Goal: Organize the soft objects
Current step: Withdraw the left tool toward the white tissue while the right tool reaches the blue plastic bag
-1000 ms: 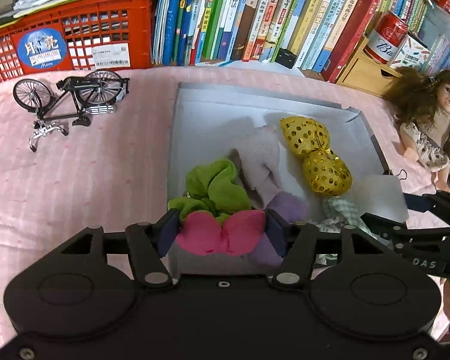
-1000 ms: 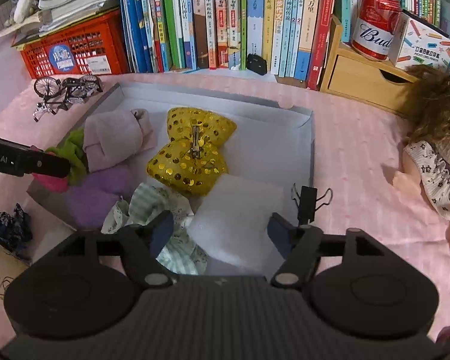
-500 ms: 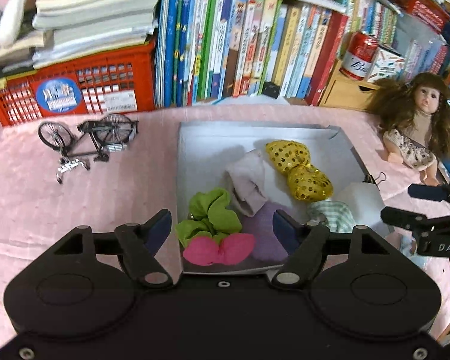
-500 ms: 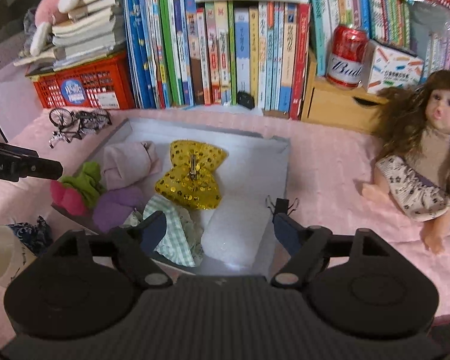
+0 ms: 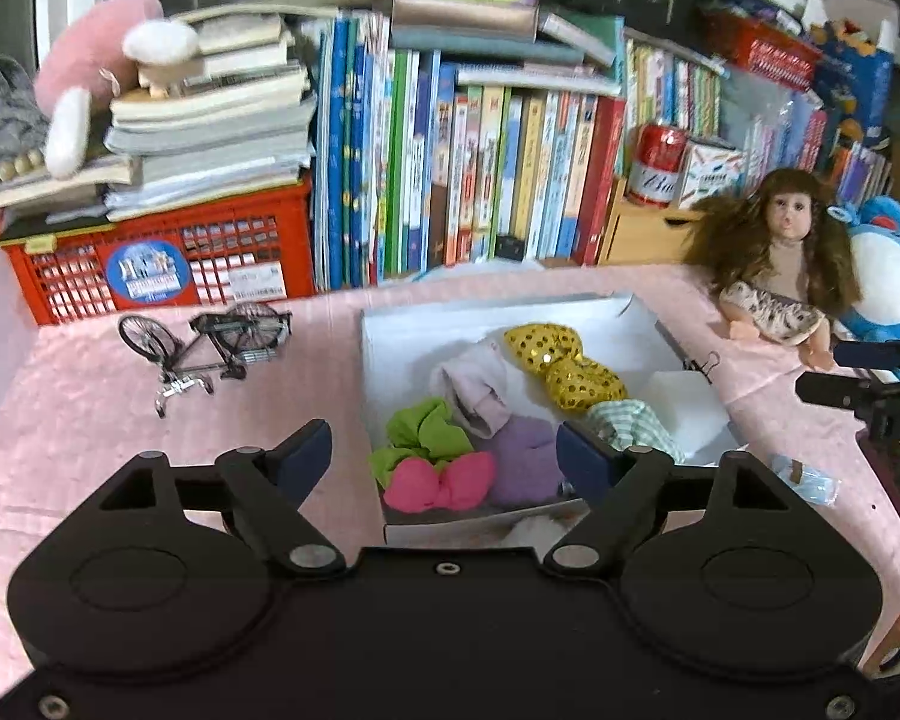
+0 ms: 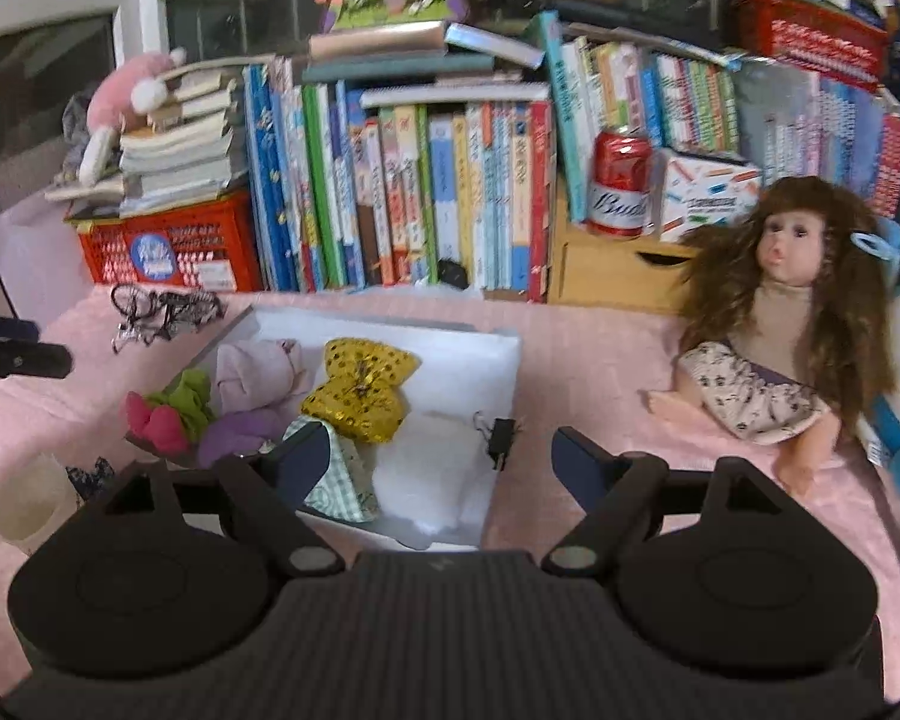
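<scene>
A shallow white box on the pink cloth holds soft items: a pink bow, a green scrunchie, a purple piece, a pale pink cloth, a gold sequin bow, a green checked cloth and a white pad. My left gripper is open and empty, above the box's near edge. My right gripper is open and empty, above the box's near right corner.
A toy bicycle stands left of the box. A red crate and a row of books line the back. A doll sits to the right, beside a wooden drawer with a red can. A black binder clip grips the box's right edge.
The left gripper let go of the pink bow, which now lies in the box. Both grippers have drawn back and up from the box.
</scene>
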The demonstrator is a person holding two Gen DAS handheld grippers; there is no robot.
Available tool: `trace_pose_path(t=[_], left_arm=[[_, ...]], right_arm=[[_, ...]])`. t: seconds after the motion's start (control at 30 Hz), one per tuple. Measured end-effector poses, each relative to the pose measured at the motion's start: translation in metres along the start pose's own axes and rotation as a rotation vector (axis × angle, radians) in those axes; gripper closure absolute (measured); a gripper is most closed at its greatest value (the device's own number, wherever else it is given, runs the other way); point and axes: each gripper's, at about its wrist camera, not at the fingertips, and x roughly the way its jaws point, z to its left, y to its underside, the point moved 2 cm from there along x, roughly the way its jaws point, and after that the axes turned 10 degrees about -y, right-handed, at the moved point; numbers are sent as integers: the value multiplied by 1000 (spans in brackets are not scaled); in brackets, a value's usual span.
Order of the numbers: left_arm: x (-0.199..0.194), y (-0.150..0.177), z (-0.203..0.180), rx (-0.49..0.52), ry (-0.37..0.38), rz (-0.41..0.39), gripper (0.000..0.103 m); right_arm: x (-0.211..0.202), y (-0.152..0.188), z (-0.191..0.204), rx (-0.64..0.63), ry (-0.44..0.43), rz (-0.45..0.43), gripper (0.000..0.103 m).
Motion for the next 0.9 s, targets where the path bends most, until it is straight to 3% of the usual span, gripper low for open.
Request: trace_pose_path(t=[0.23,0.37,0.63,0.77,0.9], left_arm=[[-26,25,23,-23,-17,-38,20],[-34,43,40,-40,-44,-49,17],[-38,76,80,-99,-130,-33,18],[-36,97,97,-119,-174,-2,34],[-34,122,108,-145,-169,42,49]], right_arm=[[-27,18,-15,33,44,-99,14],[-38,33,-24,53,81,-174,9],[-44,61,-37,85,140,-186,8],[-43,79,-39,73,202,-183,9],[-41,94,-35,28,260,-166,14]])
